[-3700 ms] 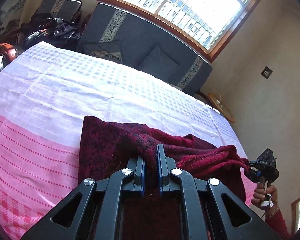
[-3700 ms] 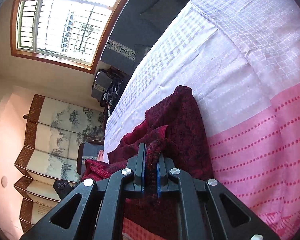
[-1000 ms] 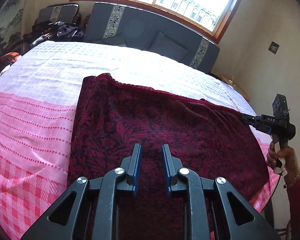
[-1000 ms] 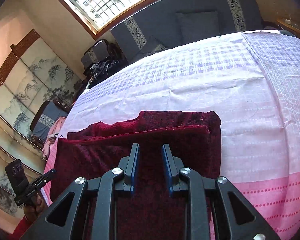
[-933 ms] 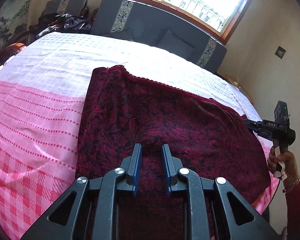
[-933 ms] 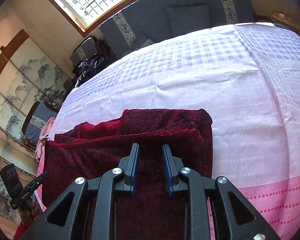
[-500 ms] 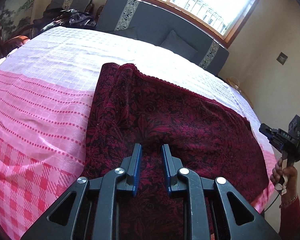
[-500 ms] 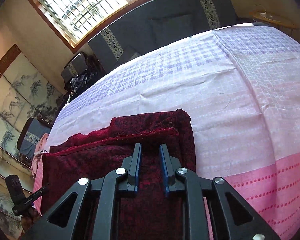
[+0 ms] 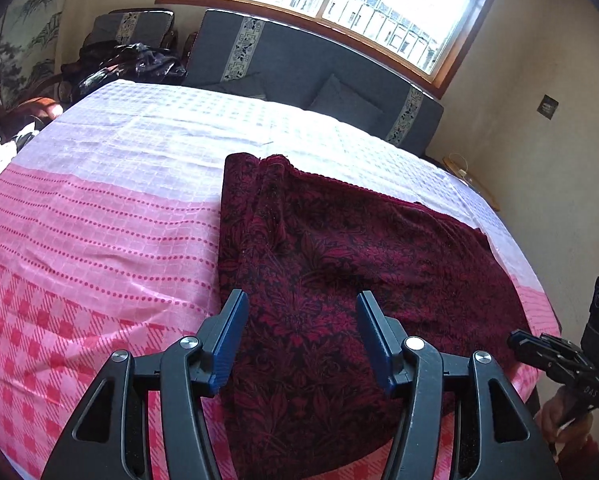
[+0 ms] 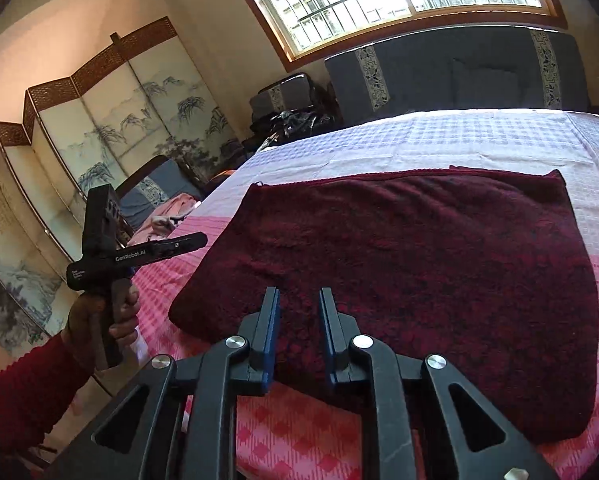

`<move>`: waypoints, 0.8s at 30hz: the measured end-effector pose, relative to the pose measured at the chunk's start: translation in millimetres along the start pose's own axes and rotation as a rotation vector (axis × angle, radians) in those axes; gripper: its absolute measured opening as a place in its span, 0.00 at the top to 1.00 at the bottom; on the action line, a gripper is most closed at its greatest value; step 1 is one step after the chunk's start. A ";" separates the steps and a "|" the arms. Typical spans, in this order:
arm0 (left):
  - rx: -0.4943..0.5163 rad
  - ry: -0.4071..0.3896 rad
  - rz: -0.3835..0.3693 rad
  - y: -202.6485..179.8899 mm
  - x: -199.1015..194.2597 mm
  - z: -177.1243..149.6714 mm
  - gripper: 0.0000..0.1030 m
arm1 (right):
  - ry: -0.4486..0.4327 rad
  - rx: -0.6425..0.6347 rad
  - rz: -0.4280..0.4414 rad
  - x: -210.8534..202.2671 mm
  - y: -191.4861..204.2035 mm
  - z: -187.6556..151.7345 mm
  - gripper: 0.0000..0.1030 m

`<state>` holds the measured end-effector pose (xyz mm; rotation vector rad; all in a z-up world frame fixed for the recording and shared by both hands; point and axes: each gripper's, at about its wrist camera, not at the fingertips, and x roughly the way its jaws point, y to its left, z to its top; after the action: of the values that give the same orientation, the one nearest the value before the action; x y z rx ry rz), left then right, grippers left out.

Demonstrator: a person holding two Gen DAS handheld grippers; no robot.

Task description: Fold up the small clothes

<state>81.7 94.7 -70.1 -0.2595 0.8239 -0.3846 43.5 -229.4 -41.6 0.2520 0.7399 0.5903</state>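
The cloth (image 9: 339,264) is lying folded ahead of both tongs; more folds are probably remaining. The left tongs (image 9: 299,320) are opening wide and empty, the right tongs (image 10: 299,316) narrowing, gripping nothing

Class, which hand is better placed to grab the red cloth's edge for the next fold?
Probably left. The left claw has just opened wide, empty, over the cloth's near edge; the right claw has just been closing, also empty.
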 end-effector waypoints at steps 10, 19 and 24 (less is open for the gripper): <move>0.005 0.027 0.014 18.7 -9.1 -19.8 0.45 | 0.304 -0.067 -0.029 98.7 23.6 -28.5 0.88; 0.010 -0.031 -0.023 4.3 -18.1 -15.0 0.45 | 0.218 -0.111 0.008 95.4 48.6 2.8 0.85; 0.044 0.000 -0.046 5.0 -9.3 -6.0 0.45 | 0.320 -0.185 -0.011 133.6 61.3 -16.4 0.84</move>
<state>72.6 102.7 -69.8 -0.2375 0.8098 -0.4458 85.1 -101.2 -102.6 -0.0194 0.9872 0.6924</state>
